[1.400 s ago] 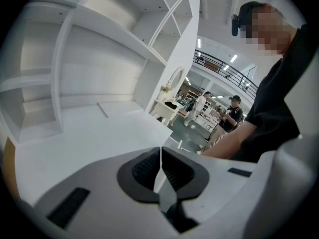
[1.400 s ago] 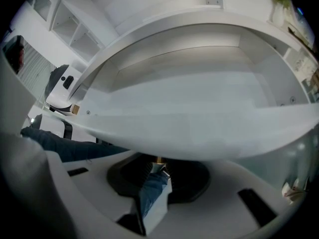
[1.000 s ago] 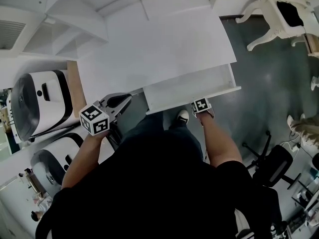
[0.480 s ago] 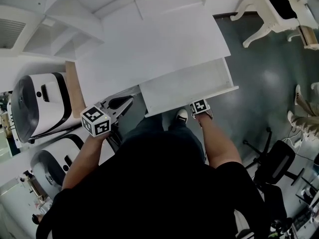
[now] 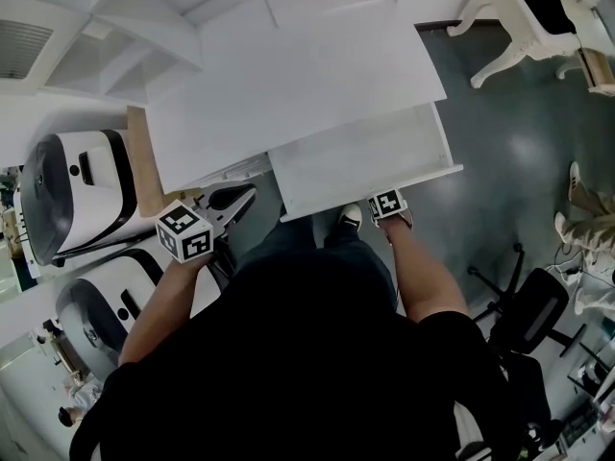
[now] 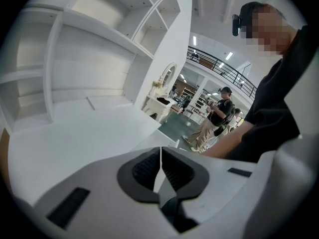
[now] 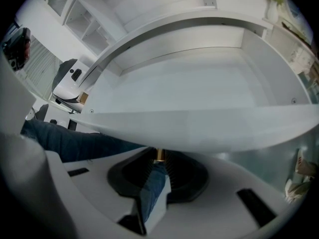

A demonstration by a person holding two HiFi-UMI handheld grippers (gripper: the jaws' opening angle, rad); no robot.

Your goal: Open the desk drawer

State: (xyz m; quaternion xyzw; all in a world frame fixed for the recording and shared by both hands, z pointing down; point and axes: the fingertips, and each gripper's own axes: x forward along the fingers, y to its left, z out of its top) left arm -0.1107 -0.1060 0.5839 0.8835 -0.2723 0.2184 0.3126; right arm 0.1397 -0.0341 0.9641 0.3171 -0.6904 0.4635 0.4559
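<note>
The white desk point(image 5: 288, 84) has its drawer point(image 5: 360, 161) pulled out toward me; the inside point(image 7: 199, 88) looks bare. My right gripper point(image 7: 158, 157) sits under the drawer's front panel point(image 7: 199, 131), shut on the small brass knob point(image 7: 159, 155). In the head view only its marker cube point(image 5: 387, 203) shows at the front edge. My left gripper point(image 5: 242, 195) hangs off the desk's near left corner, shut with nothing in it; its pads point(image 6: 149, 167) meet in the left gripper view.
Two white domed machines point(image 5: 67, 195) point(image 5: 106, 305) stand at the left beside a wooden panel point(image 5: 144, 171). Open shelves point(image 5: 115, 27) rise at the desk's back. A black office chair point(image 5: 533, 315) and white carved furniture point(image 5: 538, 17) stand on the grey floor to the right.
The drawer has slid a little further out from under the desk top, with my right gripper still on its knob. The left gripper has hardly moved.
</note>
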